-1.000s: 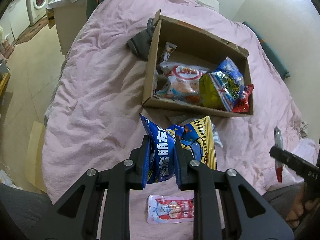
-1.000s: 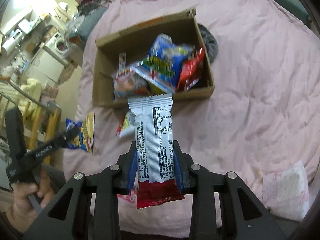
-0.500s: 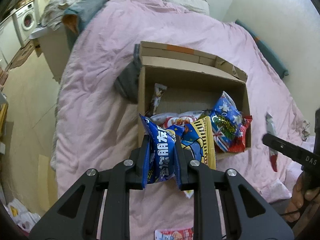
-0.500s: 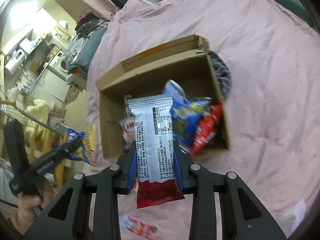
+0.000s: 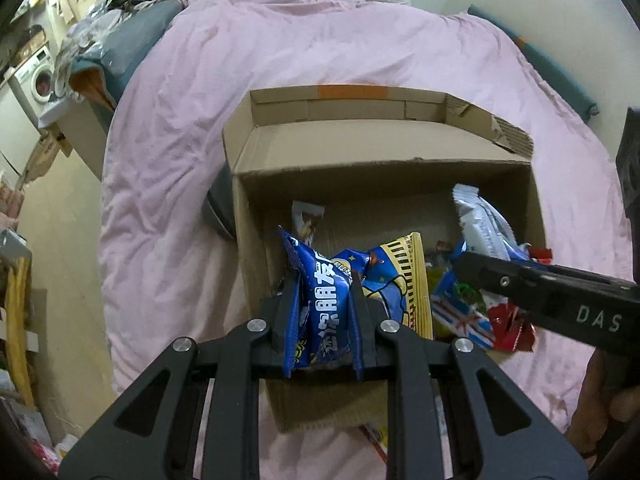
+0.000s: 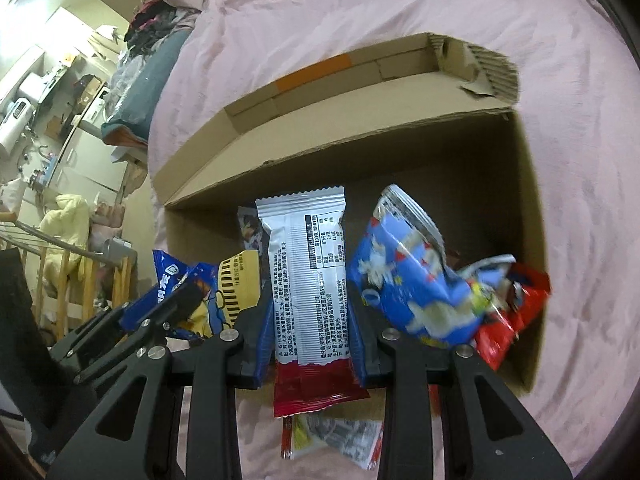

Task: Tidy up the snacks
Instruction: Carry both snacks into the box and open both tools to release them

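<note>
The left gripper (image 5: 325, 300) squeezes a blue snack bag (image 5: 320, 304) between its jaws. Just past the jaws sits an open cardboard box (image 5: 360, 156) with more snacks.

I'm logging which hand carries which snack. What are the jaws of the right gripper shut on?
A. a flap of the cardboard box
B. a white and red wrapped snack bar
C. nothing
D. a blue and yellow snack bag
B: the right gripper is clamped on the white and red wrapped snack bar, held over the cardboard box.

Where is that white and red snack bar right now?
In the right wrist view, the white and red snack bar is clamped in the right hand-held gripper, over the cardboard box.
</note>
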